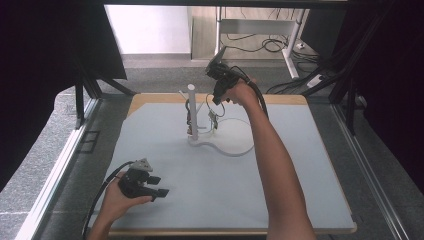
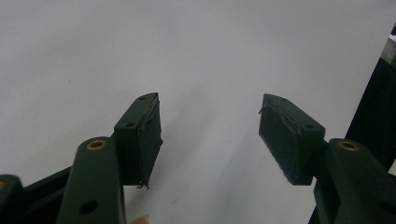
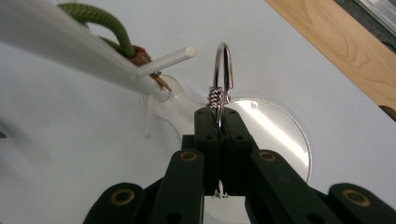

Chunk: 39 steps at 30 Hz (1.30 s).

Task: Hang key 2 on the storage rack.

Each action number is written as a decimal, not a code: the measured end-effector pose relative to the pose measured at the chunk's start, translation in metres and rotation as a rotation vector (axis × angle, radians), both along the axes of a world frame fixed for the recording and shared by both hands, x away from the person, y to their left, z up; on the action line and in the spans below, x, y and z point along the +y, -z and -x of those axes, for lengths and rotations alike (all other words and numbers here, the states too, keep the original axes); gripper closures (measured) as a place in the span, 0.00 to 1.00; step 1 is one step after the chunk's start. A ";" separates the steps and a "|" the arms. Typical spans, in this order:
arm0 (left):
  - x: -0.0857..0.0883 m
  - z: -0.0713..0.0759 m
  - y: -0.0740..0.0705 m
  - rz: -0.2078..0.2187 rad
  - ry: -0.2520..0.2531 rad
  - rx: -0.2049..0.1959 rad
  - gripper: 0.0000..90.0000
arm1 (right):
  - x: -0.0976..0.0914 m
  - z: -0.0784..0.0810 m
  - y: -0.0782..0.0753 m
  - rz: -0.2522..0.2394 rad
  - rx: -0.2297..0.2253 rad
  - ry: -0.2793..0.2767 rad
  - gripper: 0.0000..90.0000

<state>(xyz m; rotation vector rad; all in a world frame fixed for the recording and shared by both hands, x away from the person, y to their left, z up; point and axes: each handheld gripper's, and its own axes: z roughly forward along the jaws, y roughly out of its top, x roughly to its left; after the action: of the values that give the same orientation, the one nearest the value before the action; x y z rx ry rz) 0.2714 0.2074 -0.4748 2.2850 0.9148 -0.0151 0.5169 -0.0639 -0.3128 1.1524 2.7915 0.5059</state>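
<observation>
The right tongs (image 3: 219,119) pinch a silver hook (image 3: 222,70), its long axis pointing to twelve o'clock; the white stand's peg (image 3: 166,62) lies just beside it at ten o'clock; the left tongs (image 2: 210,133) rest open, well apart, on the table (image 1: 280,190).

Stand (image 1: 193,112) on table (image 1: 280,190), toward far edge; ring (image 3: 222,65) beside its peg (image 3: 166,61); left gripper (image 1: 155,186) near front-left corner.

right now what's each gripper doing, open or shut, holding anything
left gripper: open, holding nothing, above the white table.
right gripper: shut on a thin silver metal ring.
</observation>
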 end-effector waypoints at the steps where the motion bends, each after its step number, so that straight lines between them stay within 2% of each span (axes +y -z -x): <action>1: 0.000 0.000 0.000 0.000 0.000 0.000 0.44 | 0.000 0.000 0.000 0.000 0.000 0.000 0.97; 11: 0.000 -0.001 0.001 0.001 0.002 0.003 0.44 | 0.013 -0.004 0.006 -0.010 -0.005 -0.015 0.97; 15: -0.002 0.001 0.002 -0.010 0.006 0.004 0.44 | 0.022 -0.001 0.010 -0.012 -0.002 -0.042 0.97; 23: -0.002 0.004 0.000 -0.006 0.002 -0.001 0.44 | 0.030 0.006 0.018 -0.019 0.009 -0.061 0.97; 24: -0.002 0.004 0.000 -0.007 0.001 0.000 0.44 | 0.032 0.008 0.020 -0.031 0.012 -0.061 0.97; 28: -0.002 0.004 0.000 -0.007 0.003 -0.001 0.44 | 0.034 0.010 0.024 -0.027 0.017 -0.077 0.97; 35: -0.002 0.004 0.000 -0.012 -0.001 -0.003 0.44 | 0.031 0.014 0.032 -0.034 0.024 -0.070 0.96; 39: -0.003 0.004 0.001 -0.016 0.002 0.002 0.44 | 0.027 0.016 0.037 -0.052 0.033 -0.069 0.96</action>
<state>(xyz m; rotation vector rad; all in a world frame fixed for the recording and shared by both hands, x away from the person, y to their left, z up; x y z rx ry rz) 0.2678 0.2044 -0.4760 2.3007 0.9167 -0.0105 0.5008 -0.0368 -0.3501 1.0875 2.8711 0.5737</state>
